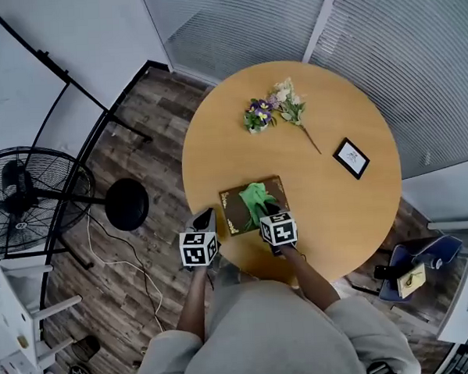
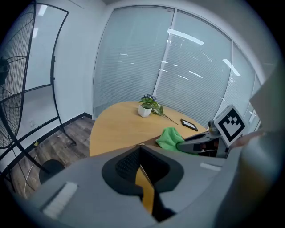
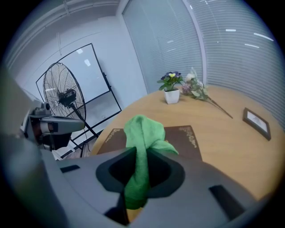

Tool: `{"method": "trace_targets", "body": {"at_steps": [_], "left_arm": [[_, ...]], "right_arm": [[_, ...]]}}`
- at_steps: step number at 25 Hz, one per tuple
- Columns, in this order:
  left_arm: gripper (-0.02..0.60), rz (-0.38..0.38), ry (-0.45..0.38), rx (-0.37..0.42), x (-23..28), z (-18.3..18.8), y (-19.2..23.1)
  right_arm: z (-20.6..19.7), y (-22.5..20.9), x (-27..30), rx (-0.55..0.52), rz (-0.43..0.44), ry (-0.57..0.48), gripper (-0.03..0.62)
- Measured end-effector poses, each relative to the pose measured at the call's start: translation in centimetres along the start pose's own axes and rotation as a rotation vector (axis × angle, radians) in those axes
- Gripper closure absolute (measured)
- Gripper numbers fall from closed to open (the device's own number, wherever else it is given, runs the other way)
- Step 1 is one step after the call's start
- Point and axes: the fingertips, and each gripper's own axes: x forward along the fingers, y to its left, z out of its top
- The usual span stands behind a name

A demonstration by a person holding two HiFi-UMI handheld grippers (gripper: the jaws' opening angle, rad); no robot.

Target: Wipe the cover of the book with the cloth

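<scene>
A brown book (image 1: 237, 207) with gold corner ornaments lies at the near edge of the round wooden table (image 1: 329, 208). A green cloth (image 1: 256, 199) is bunched on its cover. My right gripper (image 1: 268, 212) is shut on the near end of the cloth (image 3: 142, 130), which drapes forward onto the book (image 3: 187, 140). My left gripper (image 1: 204, 219) hovers just off the table's left rim, beside the book's left edge. Its jaws look shut with nothing between them (image 2: 141, 155). The left gripper view shows the cloth (image 2: 171, 137) to its right.
A small potted flower (image 1: 258, 117) and a loose flower sprig (image 1: 292, 109) lie at the table's far side, and a framed picture (image 1: 350, 157) at the right. A standing fan (image 1: 23, 197) and a black stand base (image 1: 127, 203) are on the floor to the left. A blue chair (image 1: 418, 262) stands to the right.
</scene>
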Motion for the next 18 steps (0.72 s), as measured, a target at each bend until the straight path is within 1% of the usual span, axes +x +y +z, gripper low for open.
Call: {"method": "trace_targets", "body": {"at_steps": [18], "left_arm": [[0.575,-0.063,0.010,0.046,2.5,1.4,-3.3]], "right_arm": [[-0.5,-7.7,-3.2,0.070,-0.128,-0.019,0.522]]}}
